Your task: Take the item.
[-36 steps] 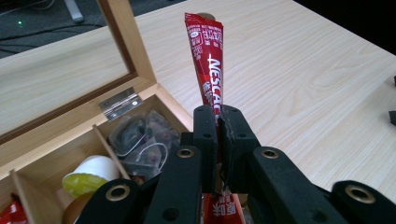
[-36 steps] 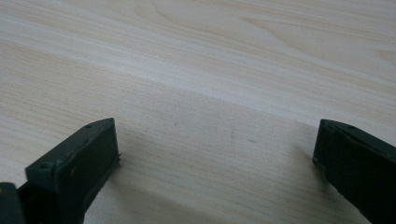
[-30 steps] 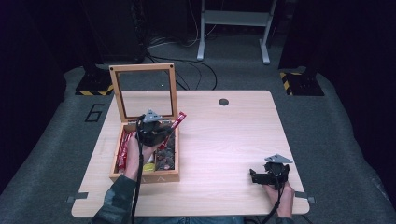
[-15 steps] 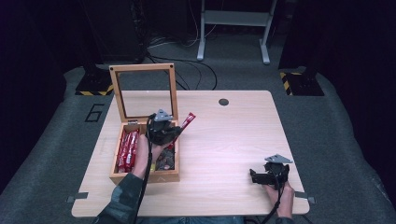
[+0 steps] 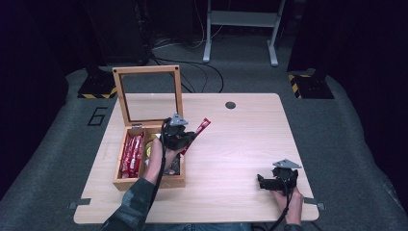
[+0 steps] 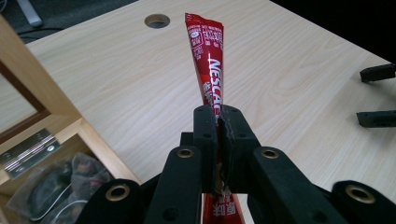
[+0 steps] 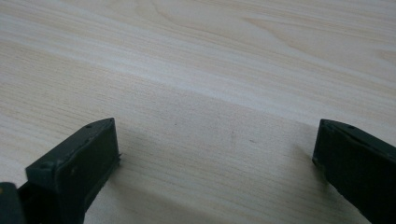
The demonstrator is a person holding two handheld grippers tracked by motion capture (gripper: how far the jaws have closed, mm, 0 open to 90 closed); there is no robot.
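High view, box: the wooden box [image 5: 126,183] sits at the table's left with its glass lid [image 5: 147,94] standing open behind it; red sachets [image 5: 132,153] fill the left compartment and dark packets [image 5: 172,166] lie in the right one.
Lid risk: the lid stands upright just behind the left gripper's path, so a backward swing of the hand could knock it shut onto the box.
Left gripper: the left gripper [image 5: 185,139] hovers over the box's right edge, its jaws pressed together on a red stick [image 5: 201,129] that points up and away toward the table's middle.
Left gripper view, grip: the jaws pinch the stick [image 6: 209,70] low down, so most of it stands free above the pads and only a short end hangs below.
Slip risk: the film is thin and glossy, and the long free end gives it leverage; a quick turn of the wrist could let it pivot or slide out of the pads.
Drop risk: if it slips now, it probably lands on the box's rim or back among the packets rather than on open table [image 5: 240,144].
Cable risk: the left gripper's cable [image 5: 162,159] trails over the box and could drag a sachet out.
Right gripper: the right gripper [image 5: 262,182] rests near the table's front right corner, well apart from the stick; in the right gripper view its jaws stand spread on bare wood [image 7: 210,70].
Handover risk: any pass to the right needs a long carry across, which gives the stick more time to work loose.
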